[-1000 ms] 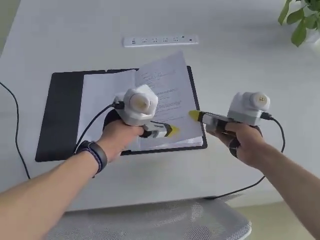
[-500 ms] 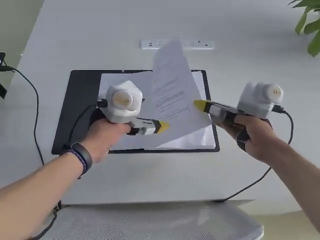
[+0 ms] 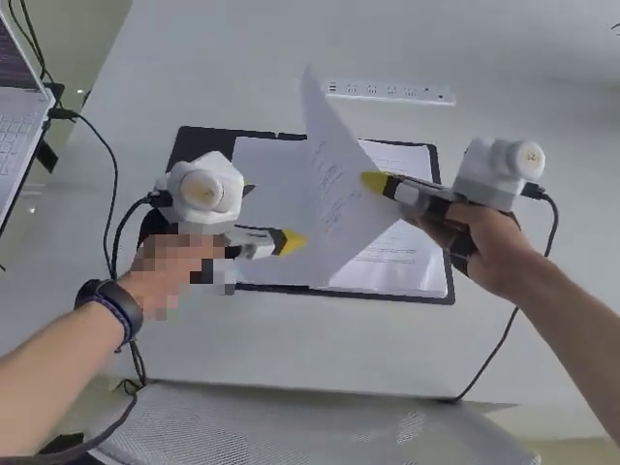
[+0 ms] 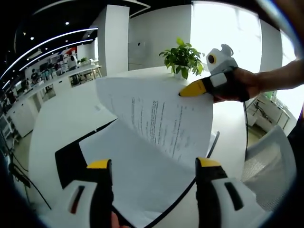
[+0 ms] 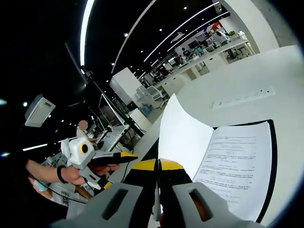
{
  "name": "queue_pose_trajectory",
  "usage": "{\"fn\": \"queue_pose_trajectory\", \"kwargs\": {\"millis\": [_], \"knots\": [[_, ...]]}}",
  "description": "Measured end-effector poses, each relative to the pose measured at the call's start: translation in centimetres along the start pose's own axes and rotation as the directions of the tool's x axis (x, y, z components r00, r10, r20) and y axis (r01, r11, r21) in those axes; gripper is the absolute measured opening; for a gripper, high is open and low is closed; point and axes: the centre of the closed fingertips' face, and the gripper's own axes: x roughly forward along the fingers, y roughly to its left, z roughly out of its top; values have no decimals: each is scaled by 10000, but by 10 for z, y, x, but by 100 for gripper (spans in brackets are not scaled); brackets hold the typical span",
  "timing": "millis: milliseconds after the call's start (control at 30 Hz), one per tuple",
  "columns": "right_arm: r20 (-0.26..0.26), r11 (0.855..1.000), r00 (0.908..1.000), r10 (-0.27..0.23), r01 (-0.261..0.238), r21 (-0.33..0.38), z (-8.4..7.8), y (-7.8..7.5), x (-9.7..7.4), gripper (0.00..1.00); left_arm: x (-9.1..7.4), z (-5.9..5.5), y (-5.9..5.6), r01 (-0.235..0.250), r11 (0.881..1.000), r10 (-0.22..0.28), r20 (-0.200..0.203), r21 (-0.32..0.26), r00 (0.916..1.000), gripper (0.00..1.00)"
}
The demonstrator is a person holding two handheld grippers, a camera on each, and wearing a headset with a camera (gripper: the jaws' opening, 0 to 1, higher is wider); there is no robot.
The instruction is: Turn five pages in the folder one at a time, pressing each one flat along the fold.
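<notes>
Over the open folder [image 3: 199, 143]: one page [image 3: 334, 199] stands near upright above the fold, mid-turn; the folder lies flat on the white table [image 3: 291, 48].
Right gripper [image 3: 374, 181]: jaws pinched on the page's free edge; its own view has the paper running between them.
Left gripper [image 3: 291, 240]: jaws wide apart, nothing in them, low over the folder's left side, just beside the raised page.
Step in hand: carrying the page across to the left, by my reading.
Doing it well: swing the pinched edge in an arc around the fold and don't pull away from the binding. Lay it on the folder's left side before letting go, then run the left gripper flat along the fold. Check only one sheet is pinched.
Risk: the paper is bowed; a tug could crease or tear it at the fold.
Count, task things: one folder, one page in the air, two grippers.
Count, other: one power strip [image 3: 387, 92], one laptop [image 3: 15, 116], one plant [image 4: 183, 57].
Pages turned so far: cannot tell.
</notes>
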Motion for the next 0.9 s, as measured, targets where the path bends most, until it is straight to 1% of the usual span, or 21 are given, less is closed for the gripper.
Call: {"fn": "queue_pose_trajectory", "kwargs": {"millis": [33,100,267,400,600,633,700,900], "knots": [[-31,10000,10000,54,-54,-2,-1,2,3,0,-5,-2,4,-93,9999,93,25,-53,10000,71],[-134,9998,9997,205,-205,-19,-3,8,12,0,-9,-5,14,-192,9997,193,42,-134,9998,71],[-383,9987,9980,501,-500,16,-10,19,35,0,-24,-15,22,-432,9985,436,88,-336,9990,71],[-714,9977,9951,684,-682,58,-22,27,55,0,-35,-23,27,-562,9972,567,94,-496,9983,71],[-1176,9965,9895,836,-820,181,-41,34,80,0,-48,-28,32,-719,9950,733,175,-697,9972,72],[-1206,9964,9891,839,-821,201,-42,34,82,0,-49,-29,32,-737,9947,752,179,-717,9970,72],[-1395,9962,9866,850,-815,305,-50,33,90,0,-52,-31,33,-799,9936,818,207,-794,9964,72],[-1754,9954,9811,823,-721,637,-66,29,106,0,-59,-38,33,-873,9912,901,235,-992,9957,72]]}}
